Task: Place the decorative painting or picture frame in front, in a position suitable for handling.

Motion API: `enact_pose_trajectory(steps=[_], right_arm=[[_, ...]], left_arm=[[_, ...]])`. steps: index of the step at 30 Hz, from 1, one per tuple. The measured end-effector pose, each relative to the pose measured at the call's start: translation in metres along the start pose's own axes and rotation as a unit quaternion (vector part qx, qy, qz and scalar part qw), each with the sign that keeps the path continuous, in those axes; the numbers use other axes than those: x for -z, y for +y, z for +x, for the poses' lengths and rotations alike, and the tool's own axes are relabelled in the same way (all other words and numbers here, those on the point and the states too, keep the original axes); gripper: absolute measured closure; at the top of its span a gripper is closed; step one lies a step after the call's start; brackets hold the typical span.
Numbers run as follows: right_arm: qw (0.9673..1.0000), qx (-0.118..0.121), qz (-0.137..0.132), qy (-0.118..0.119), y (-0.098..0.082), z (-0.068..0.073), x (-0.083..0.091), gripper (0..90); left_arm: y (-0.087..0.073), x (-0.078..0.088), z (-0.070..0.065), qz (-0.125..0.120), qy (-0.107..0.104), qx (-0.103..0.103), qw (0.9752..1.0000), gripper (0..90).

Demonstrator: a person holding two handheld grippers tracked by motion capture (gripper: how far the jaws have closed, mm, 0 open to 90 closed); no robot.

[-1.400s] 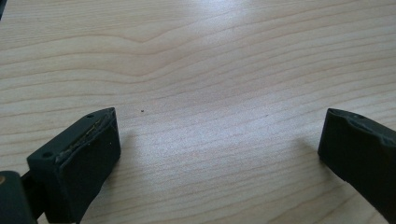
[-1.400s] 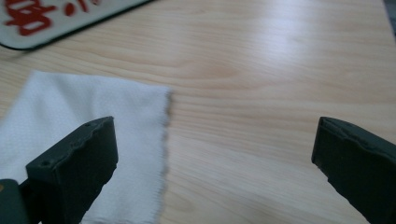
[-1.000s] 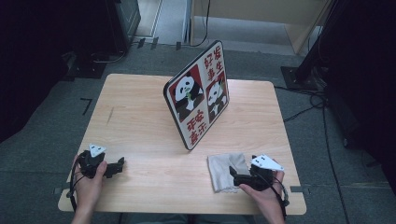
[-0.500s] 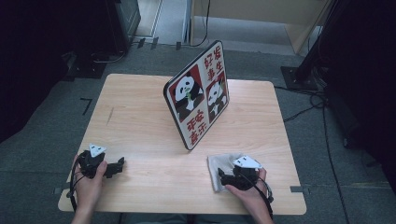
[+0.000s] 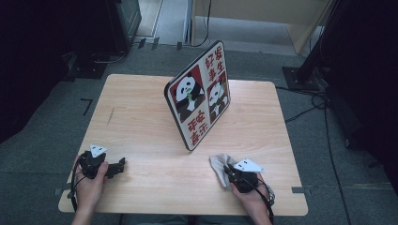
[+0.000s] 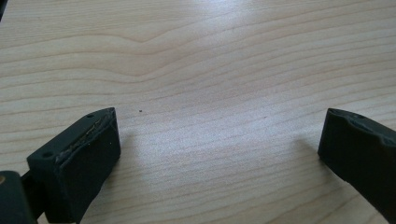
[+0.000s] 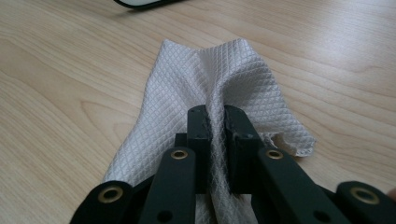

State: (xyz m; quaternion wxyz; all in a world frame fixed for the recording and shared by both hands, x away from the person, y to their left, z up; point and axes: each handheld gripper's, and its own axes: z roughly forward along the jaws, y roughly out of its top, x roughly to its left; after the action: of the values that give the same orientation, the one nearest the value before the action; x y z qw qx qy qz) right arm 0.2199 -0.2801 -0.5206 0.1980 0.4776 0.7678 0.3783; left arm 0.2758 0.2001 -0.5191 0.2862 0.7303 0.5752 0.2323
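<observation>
Nearest the table's front edge, at about 5 o'clock from the table centre in the high view, we note the right gripper [image 5: 230,171] held in the person's right hand [image 5: 251,194]. Its jaws have just been closing and now stand pinched together on a raised fold of the white waffle-weave cloth [image 7: 224,88]; in the right gripper view [image 7: 216,116] the fabric is squeezed between the two black pads and bunches upward ahead of them. The rest of the cloth [image 5: 220,165] lies crumpled on the wooden table [image 5: 141,117], spreading toward 11 o'clock from the gripper.

At about 7 o'clock from the table centre, the left gripper [image 5: 119,165] rests low over the table in the person's left hand [image 5: 89,185], well apart from the cloth. In the left gripper view [image 6: 219,140] its jaws stand wide apart with bare wood grain between them.

Farther off, just past the table centre, a panda sign board [image 5: 199,96] stands tilted back, its lower corner near the cloth at roughly 11 o'clock from it. We see two panda panels and red panels with characters on its face.
</observation>
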Motion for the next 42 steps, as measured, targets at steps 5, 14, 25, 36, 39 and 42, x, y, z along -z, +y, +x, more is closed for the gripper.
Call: enact_pose_trajectory(steps=[5, 14, 25, 36, 39, 42], right_arm=[[0.9985, -0.024, -0.037, -0.034, 0.010, -0.017, 0.024, 83.1], [0.9908, -0.074, -0.061, -0.095, 0.002, -0.062, 0.052, 83.2], [0.9858, -0.090, -0.069, -0.124, -0.001, -0.069, 0.053, 15.6], [0.9876, -0.105, -0.027, -0.113, -0.006, -0.077, 0.031, 1.0], [0.9883, -0.107, -0.007, -0.109, -0.009, -0.078, 0.024, 0.0], [0.9883, -0.115, 0.013, -0.100, -0.013, -0.080, 0.016, 0.0]], left_arm=[[0.000, 0.001, 0.000, 0.003, -0.002, -0.004, 1.0000, 0.0], [0.001, 0.003, -0.001, 0.000, -0.003, 0.007, 1.0000, 0.0], [0.005, 0.006, -0.008, -0.011, -0.014, 0.002, 0.9998, 0.0], [0.019, 0.015, -0.030, -0.036, -0.019, -0.006, 0.9992, 0.0], [0.027, 0.020, -0.034, -0.051, -0.015, 0.006, 0.9986, 0.0], [0.034, 0.022, -0.038, -0.058, -0.027, 0.007, 0.9979, 0.0]])
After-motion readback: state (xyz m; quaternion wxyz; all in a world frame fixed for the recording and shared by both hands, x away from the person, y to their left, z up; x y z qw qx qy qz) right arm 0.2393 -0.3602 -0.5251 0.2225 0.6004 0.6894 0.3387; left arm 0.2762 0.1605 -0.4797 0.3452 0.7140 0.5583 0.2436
